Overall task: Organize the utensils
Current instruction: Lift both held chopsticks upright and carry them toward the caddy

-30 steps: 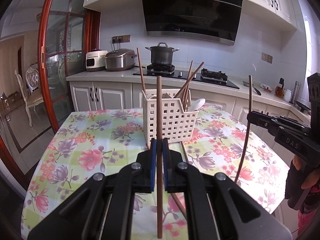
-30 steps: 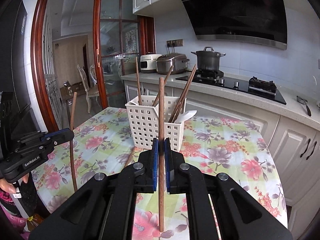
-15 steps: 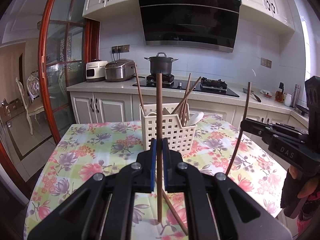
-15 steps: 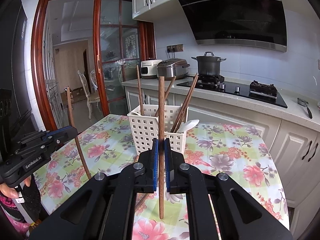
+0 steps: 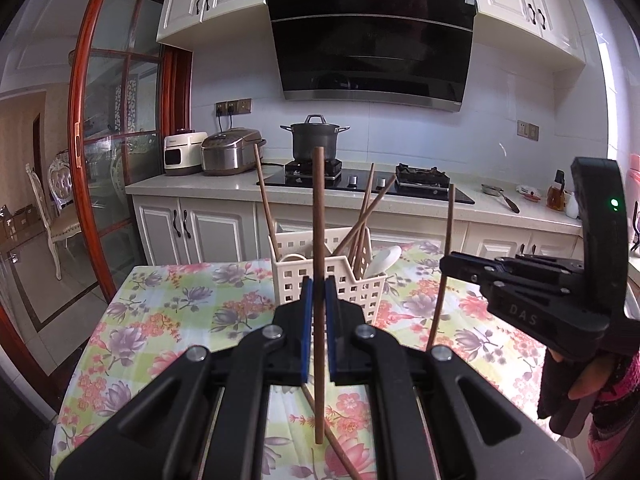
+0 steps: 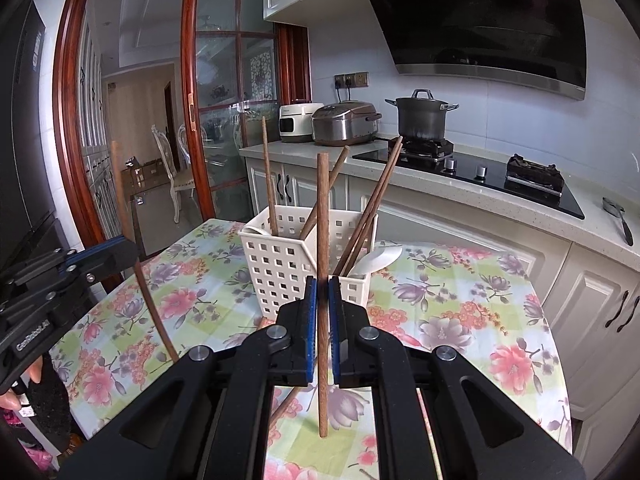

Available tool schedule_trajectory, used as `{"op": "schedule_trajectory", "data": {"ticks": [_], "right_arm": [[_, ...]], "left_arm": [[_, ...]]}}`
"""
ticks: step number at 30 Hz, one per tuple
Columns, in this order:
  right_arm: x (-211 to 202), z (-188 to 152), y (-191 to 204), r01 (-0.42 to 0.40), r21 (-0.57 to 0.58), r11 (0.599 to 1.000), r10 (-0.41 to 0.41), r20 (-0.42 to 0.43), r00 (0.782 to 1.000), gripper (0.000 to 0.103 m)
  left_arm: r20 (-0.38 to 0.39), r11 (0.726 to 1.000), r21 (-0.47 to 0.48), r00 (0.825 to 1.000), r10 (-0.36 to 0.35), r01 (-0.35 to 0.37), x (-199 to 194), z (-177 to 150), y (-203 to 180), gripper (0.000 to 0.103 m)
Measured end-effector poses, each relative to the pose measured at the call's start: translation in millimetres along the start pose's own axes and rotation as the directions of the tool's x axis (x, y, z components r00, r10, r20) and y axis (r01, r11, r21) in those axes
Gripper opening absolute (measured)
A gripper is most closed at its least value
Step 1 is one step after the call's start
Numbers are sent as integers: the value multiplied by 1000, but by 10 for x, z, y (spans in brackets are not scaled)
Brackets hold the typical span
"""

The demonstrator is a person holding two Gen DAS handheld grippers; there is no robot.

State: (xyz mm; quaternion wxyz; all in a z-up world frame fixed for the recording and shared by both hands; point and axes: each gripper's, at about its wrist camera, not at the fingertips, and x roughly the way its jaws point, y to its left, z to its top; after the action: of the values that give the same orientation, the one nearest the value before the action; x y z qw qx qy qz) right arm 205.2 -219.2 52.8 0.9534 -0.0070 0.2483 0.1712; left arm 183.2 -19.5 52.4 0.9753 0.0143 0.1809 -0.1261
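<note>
A white perforated utensil basket [image 5: 352, 284] [image 6: 280, 264] stands on the floral table and holds several brown chopsticks and a white spoon [image 5: 384, 260] [image 6: 380, 258]. My left gripper [image 5: 319, 292] is shut on an upright brown chopstick [image 5: 319, 220], held above the table in front of the basket. My right gripper [image 6: 323, 292] is shut on another upright chopstick [image 6: 323, 220]. It also shows in the left wrist view [image 5: 448, 266] to the right of the basket. One loose chopstick [image 5: 340, 448] lies on the tablecloth below the left gripper.
The floral tablecloth [image 5: 168, 312] covers a round table whose edge drops off at left and right. Behind it are white cabinets, a counter with a rice cooker [image 5: 230, 152], a pot [image 5: 316, 136] on the hob, and a glass sliding door [image 5: 108, 160] at left.
Both grippers have risen with their chopsticks, lifting the lower ends off the table. The right gripper has moved closer to the basket in the left wrist view.
</note>
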Motion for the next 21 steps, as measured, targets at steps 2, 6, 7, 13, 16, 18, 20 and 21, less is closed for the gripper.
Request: {"op": "schedule_trajectory", "data": {"ticks": [2,6,7,13,16,18,20,21], "right_arm": [[62,34,-32,-4,11,1000,4,-9,1000,6],[167,109,-71,-9,28,1000,10,-15,1000,6],[203,140,-77,-10,30,999,11,-17,1000,6],[392,305,-82,-6,11,1000,7,-34,999,6],[448,389,-74,-12,6,1000,12,-36,999,6],[475,438,-63,-11,3,1000,11,-37,999,6],[497,481,-58,-12,3,1000,13,-36,999,6],[507,504,-63,-17,7,1000,18,-36,999,6]], "left_arm": [[-2,1000,0,1000,1,-1,14,-2,1,6],[-11,1000,1,1000,-1,1,71,-9,2,6],[-13,1000,1,1000,-1,1,85,-13,1,6],[-18,1000,4,1000,-3,3,150,-3,0,6],[-11,1000,13,1000,-4,4,171,45,-22,6],[-2,1000,18,1000,-6,6,194,94,-33,6],[7,1000,22,1000,-6,6,210,146,-45,6],[13,1000,26,1000,-7,6,221,184,-50,6]]}}
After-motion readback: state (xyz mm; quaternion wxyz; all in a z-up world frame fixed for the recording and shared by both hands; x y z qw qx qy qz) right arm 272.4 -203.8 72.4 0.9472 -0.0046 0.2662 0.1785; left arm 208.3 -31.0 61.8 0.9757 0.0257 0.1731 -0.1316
